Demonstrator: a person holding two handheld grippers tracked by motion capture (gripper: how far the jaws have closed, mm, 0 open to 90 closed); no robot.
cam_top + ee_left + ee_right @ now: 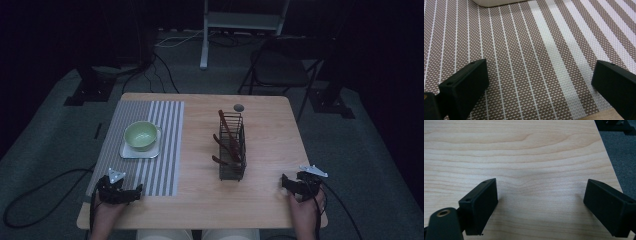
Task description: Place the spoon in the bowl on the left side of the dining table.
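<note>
A light green bowl (140, 135) sits on a white square plate (131, 152) on a striped placemat (162, 150) at the table's left. A black wire rack (232, 147) stands mid-table with dark brown utensils (227, 136) in it. My left gripper (121, 191) rests at the mat's near corner. In the left gripper view its jaws stand wide apart over the striped placemat (529, 50), nothing between them; the plate's edge (494, 2) shows at the top. My right gripper (296, 184) sits near the table's front right, open over bare wood (529, 157).
A small dark round spot (239, 107) lies at the table's far edge behind the rack. A folding chair (280, 70) and stand legs (204, 45) are on the floor beyond. The table's right edge (607, 157) runs close to my right gripper.
</note>
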